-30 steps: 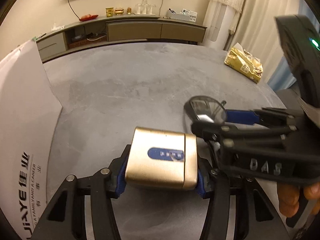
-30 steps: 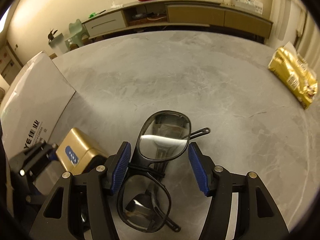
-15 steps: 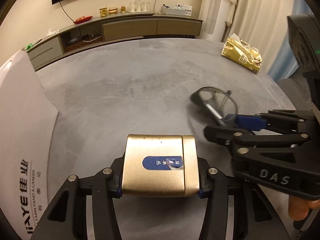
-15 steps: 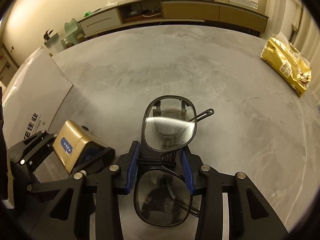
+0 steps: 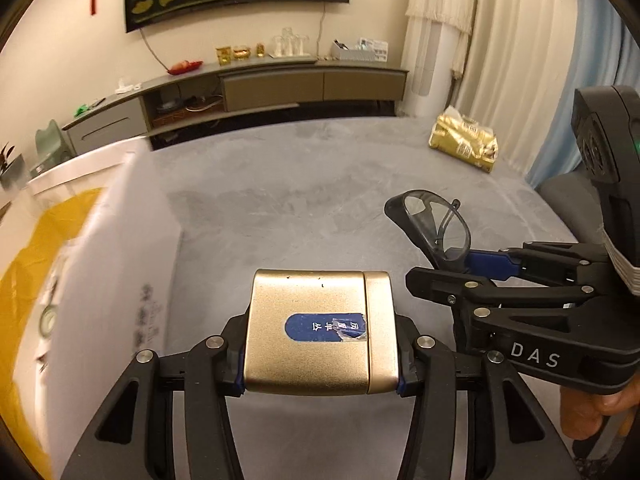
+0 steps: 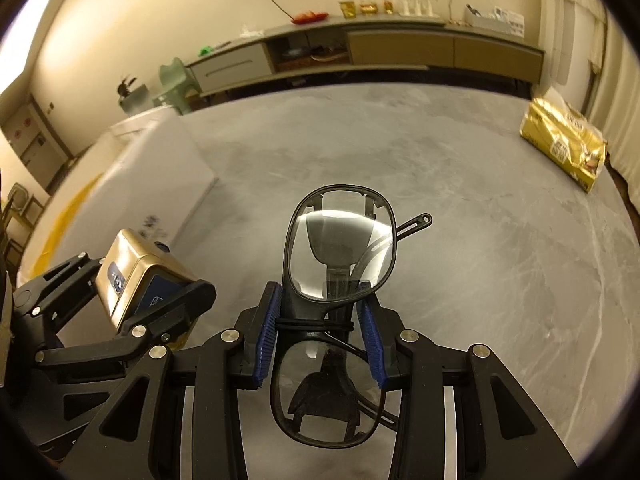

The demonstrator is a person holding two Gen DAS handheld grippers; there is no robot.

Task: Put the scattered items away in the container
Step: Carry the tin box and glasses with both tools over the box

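My left gripper (image 5: 320,360) is shut on a gold tin (image 5: 320,332) with a blue label, held above the grey table (image 5: 300,200). The same gold tin (image 6: 136,280) appears at the left of the right wrist view. My right gripper (image 6: 322,332) is shut on black-framed glasses (image 6: 340,256), pinched at the bridge and lifted off the table. The glasses (image 5: 436,220) also show right of the tin in the left wrist view. A white box (image 5: 100,260) with a yellow inside stands at the left, and the white box (image 6: 132,184) is blurred.
A gold foil packet (image 5: 464,142) lies at the table's far right edge; the gold foil packet (image 6: 564,144) also shows in the right wrist view. A long low cabinet (image 6: 360,52) lines the far wall. A hand (image 5: 596,412) holds the right gripper.
Both grippers have risen off the table with their loads. The right one closed on the glasses' bridge. The white box's yellow inside has come into sight.
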